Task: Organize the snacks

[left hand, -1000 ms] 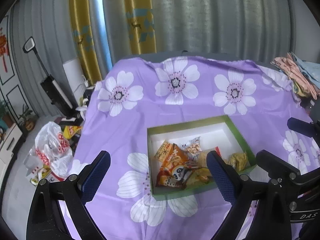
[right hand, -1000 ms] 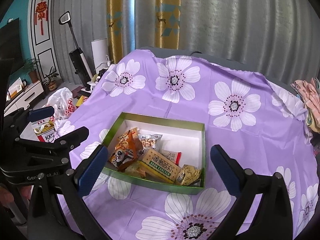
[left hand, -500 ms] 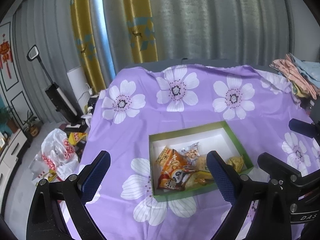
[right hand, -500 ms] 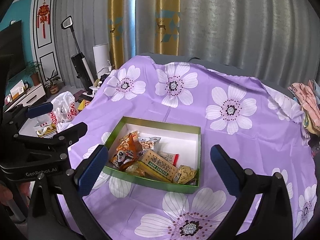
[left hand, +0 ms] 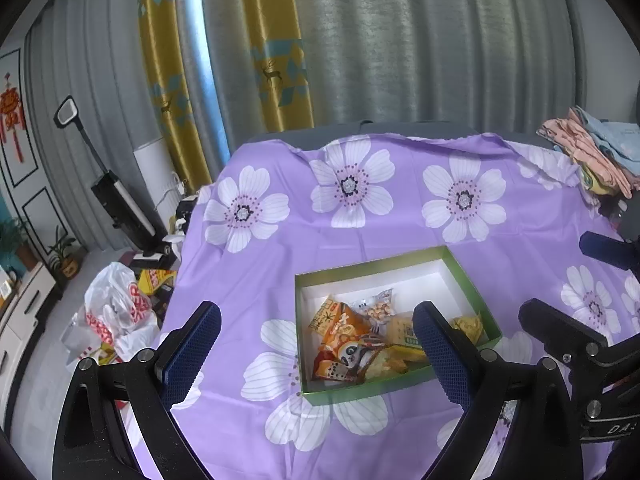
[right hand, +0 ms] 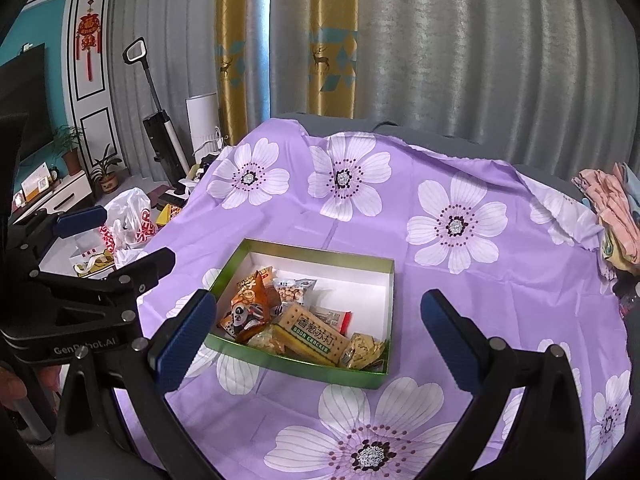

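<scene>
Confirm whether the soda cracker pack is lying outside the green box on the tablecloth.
No: the soda cracker pack lies inside the green box, resting on the other snack packets near its front wall.

Looking down from near, left of and right of the green box (left hand: 394,390) (right hand: 294,372), both sharing the table's far edge (left hand: 360,126) (right hand: 384,128).

Soft, even daylight comes through the curtains (right hand: 460,52), brightest at a gap (left hand: 196,52) between panels, shadows are faint, focus is sharp, and fisheye bending with black vignetting marks the corners of both views.
</scene>
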Demonstrator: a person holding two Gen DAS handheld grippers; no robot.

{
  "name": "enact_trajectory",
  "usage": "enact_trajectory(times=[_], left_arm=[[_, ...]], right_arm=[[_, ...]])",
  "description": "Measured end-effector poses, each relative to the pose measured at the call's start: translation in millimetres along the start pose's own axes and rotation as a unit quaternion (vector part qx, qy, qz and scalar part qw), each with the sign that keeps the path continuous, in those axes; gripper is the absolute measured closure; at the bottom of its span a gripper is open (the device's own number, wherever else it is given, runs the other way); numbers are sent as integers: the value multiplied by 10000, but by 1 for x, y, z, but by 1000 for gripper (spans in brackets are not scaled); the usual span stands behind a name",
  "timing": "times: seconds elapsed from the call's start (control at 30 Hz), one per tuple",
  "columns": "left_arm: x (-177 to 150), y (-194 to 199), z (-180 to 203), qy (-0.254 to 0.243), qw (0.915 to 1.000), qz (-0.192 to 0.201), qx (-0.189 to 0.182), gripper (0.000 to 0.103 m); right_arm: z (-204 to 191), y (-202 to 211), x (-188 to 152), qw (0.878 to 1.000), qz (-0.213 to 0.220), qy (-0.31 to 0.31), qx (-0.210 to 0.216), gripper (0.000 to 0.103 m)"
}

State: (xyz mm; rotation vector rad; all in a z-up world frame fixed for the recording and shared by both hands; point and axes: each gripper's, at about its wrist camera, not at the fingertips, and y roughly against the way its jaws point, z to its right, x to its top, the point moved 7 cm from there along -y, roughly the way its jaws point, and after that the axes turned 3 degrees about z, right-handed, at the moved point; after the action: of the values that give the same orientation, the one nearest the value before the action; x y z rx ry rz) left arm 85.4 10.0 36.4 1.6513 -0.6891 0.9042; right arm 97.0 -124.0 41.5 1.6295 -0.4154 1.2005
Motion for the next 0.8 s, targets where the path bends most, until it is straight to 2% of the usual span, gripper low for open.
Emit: enact_trajectory(times=[0.8], left_arm=[[3,-9,-5,-22,9998,-177,-3,6]], right_arm=[[-3,-9,10,9999,-64,62,112,0]])
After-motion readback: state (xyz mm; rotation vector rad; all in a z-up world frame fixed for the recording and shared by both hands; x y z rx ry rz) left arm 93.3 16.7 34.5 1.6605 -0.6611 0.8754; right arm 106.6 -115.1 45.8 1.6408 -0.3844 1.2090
